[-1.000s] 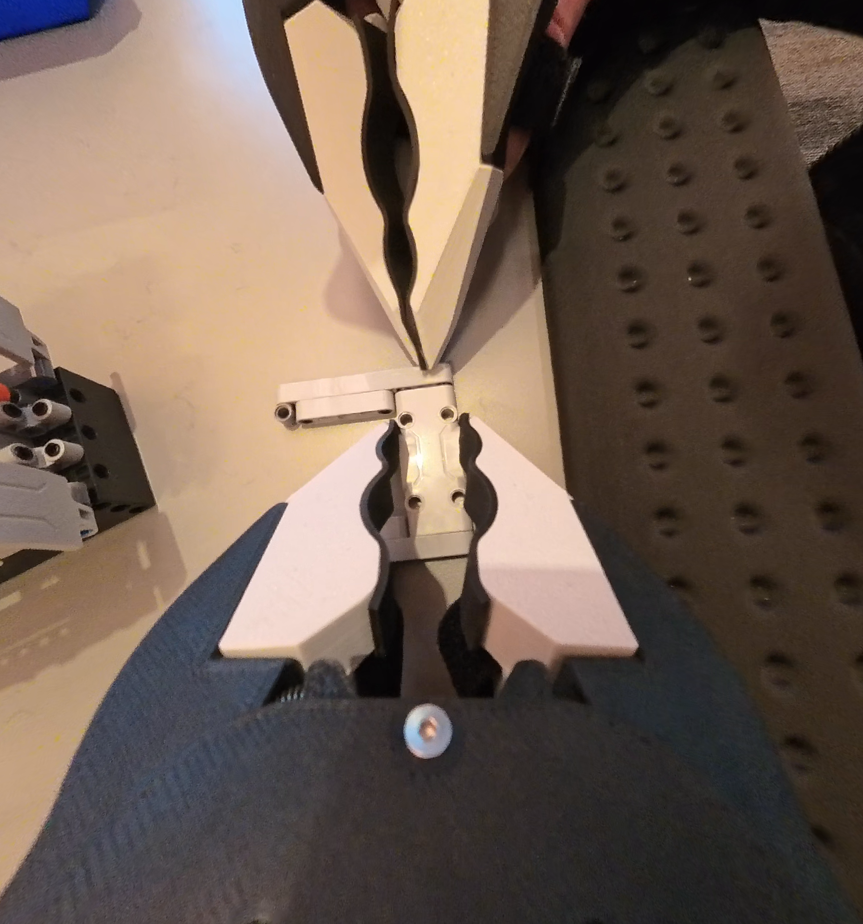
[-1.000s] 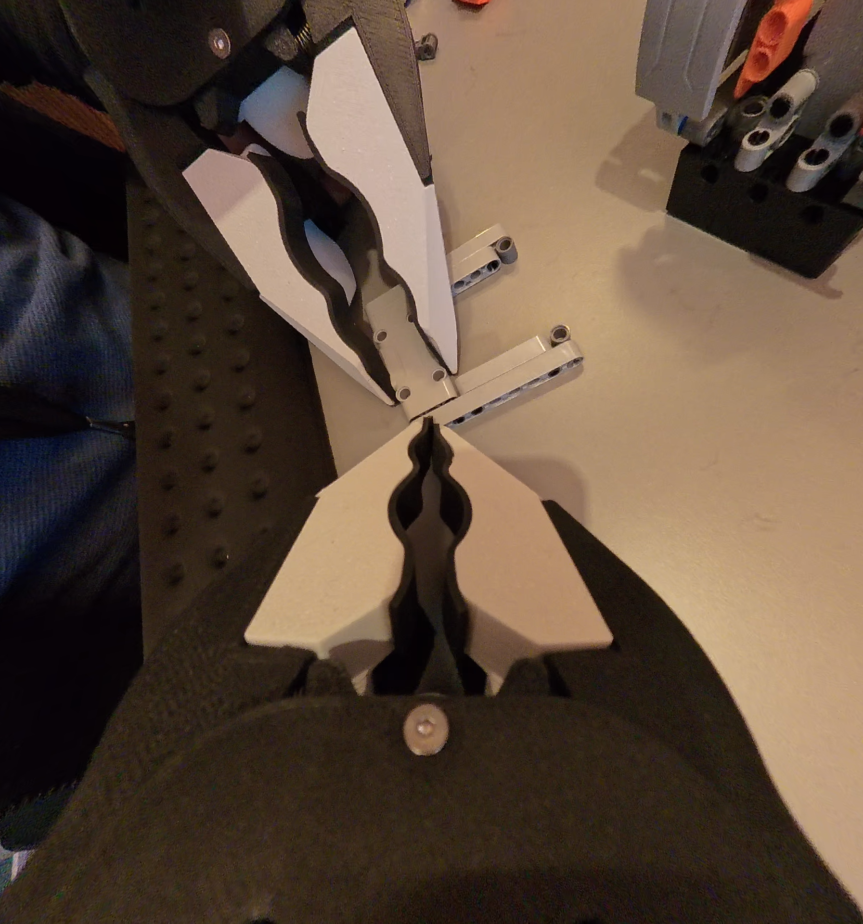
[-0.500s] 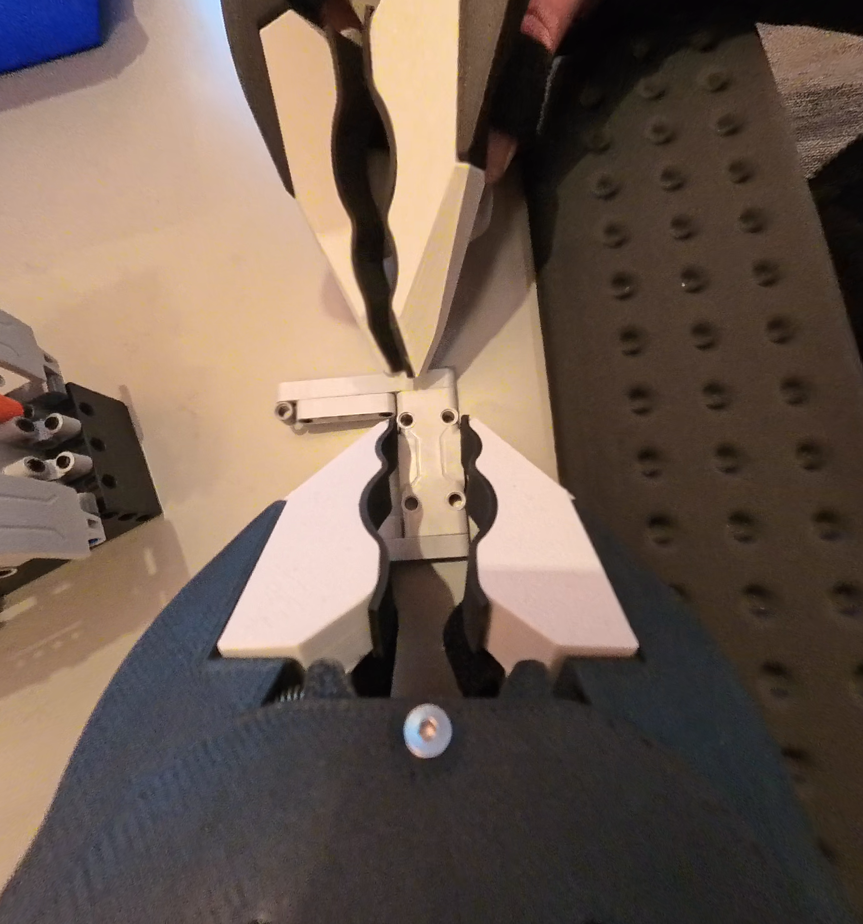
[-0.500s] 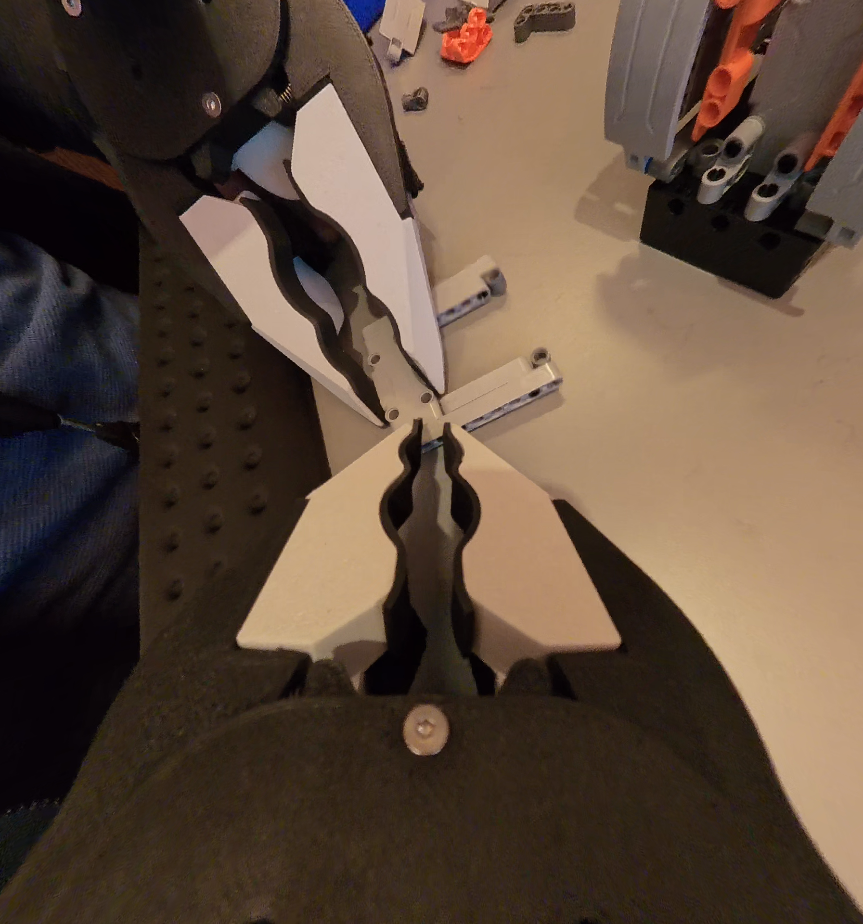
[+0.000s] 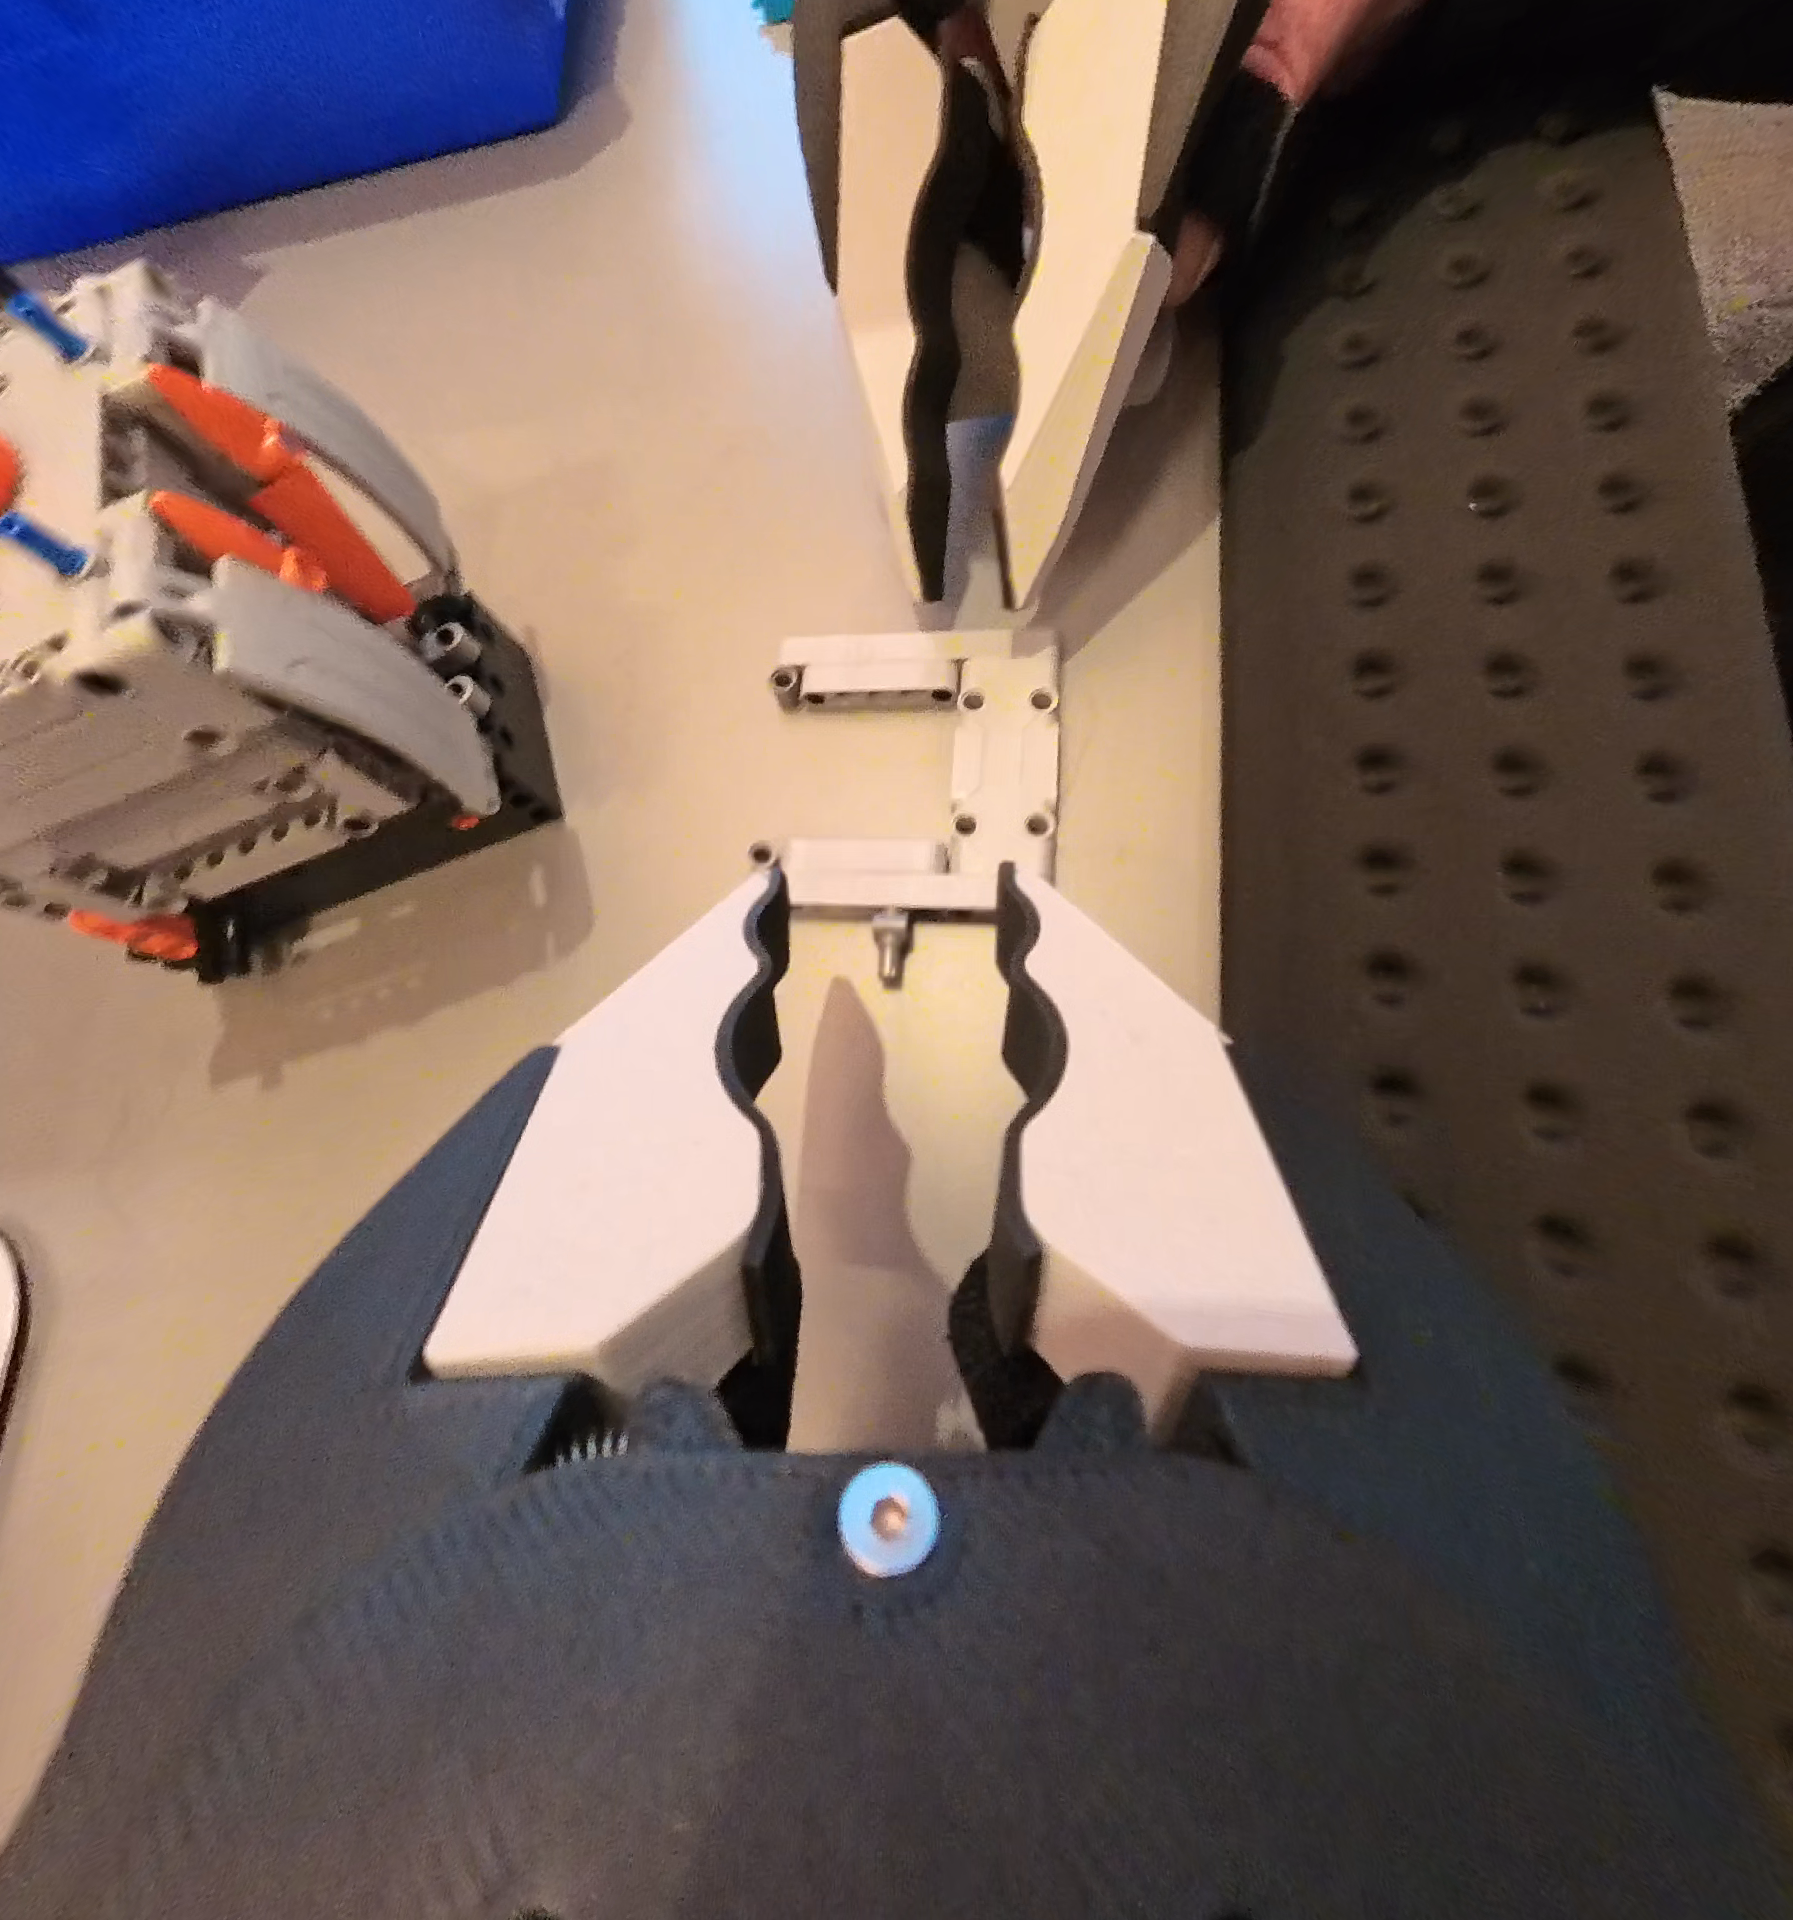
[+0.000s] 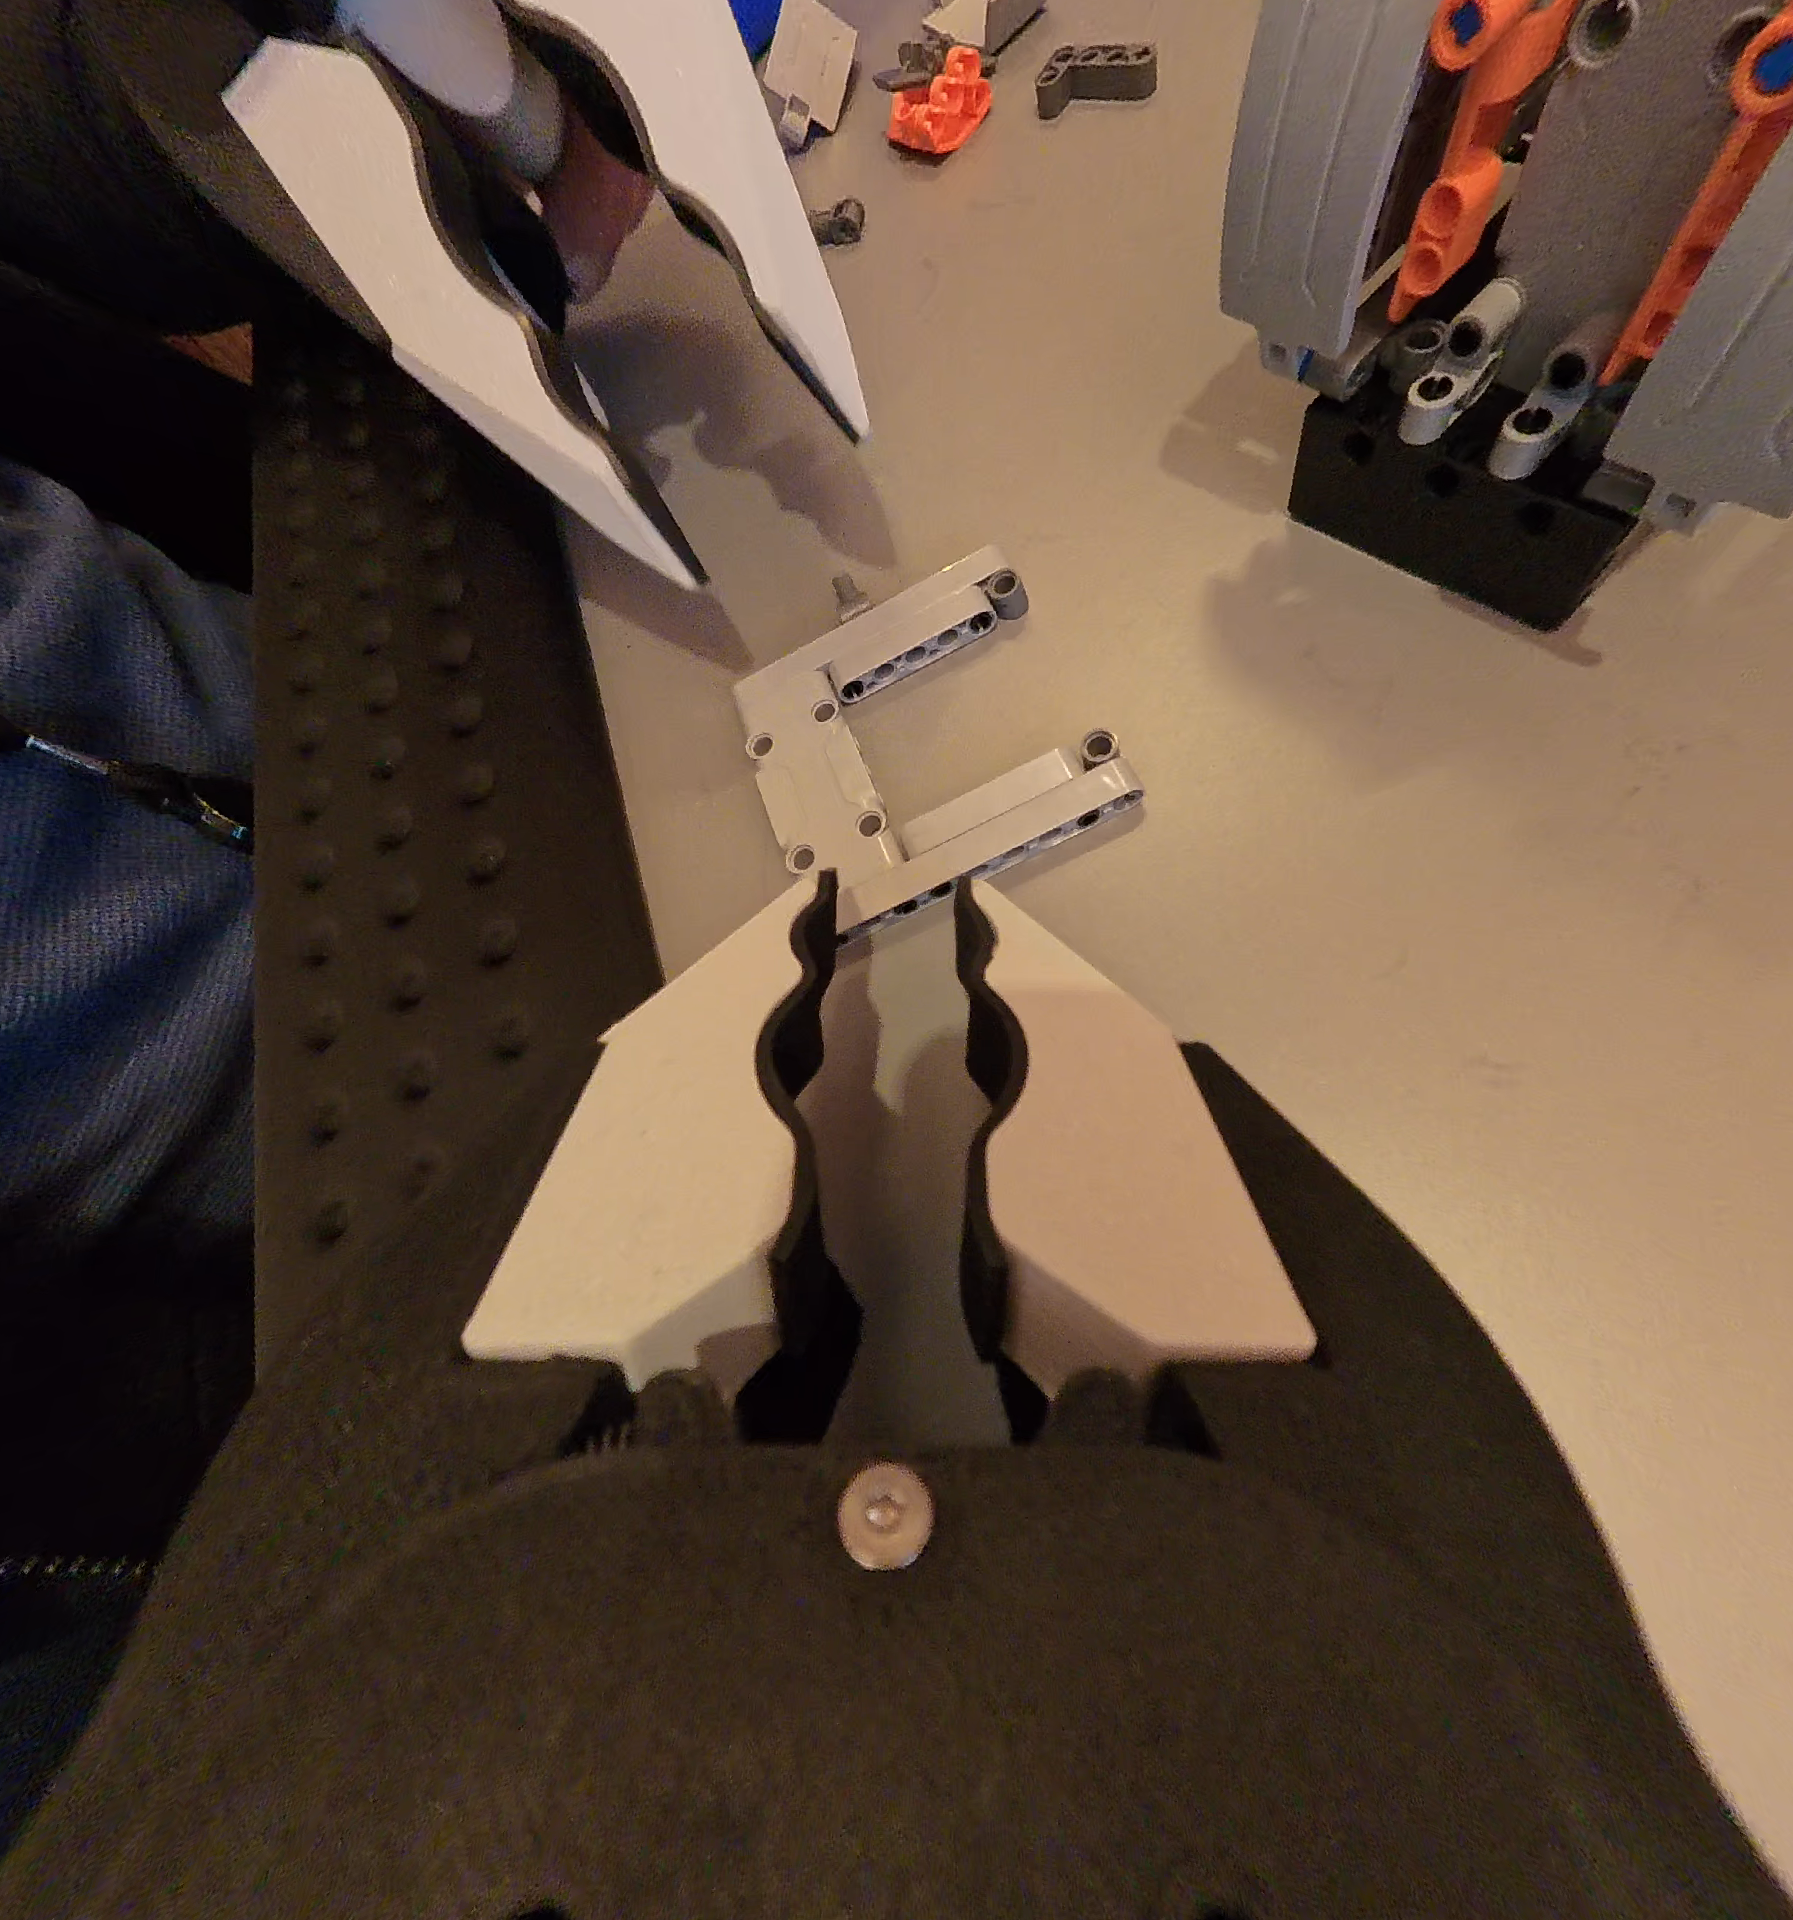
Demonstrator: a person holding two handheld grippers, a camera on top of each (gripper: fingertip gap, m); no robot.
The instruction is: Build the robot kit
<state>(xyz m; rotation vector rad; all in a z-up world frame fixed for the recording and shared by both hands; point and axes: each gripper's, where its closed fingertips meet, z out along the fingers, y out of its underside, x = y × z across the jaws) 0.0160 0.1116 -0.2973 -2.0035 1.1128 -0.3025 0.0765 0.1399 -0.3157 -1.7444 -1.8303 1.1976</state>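
The grey toy bracket (image 5: 1006, 758), a flat plate with two beams, is lying on the table (image 5: 663, 416) straight ahead of the left claw (image 5: 892, 894). The claw's jaws are standing apart around the near beam's end. Opposite, the right claw (image 6: 892, 894) is also gaping, empty, its tips at the other beam. Whether either is touching is hard to tell. A studded mat (image 5: 1494, 727) is running alongside, a half-built model (image 5: 248, 675) sitting off to the left, blurred.

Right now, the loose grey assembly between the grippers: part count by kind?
Flat grey panel: 1
Grey holed beams: 2
Dark end pins: 2
Side stub peg: 1
Total: 6 visible parts
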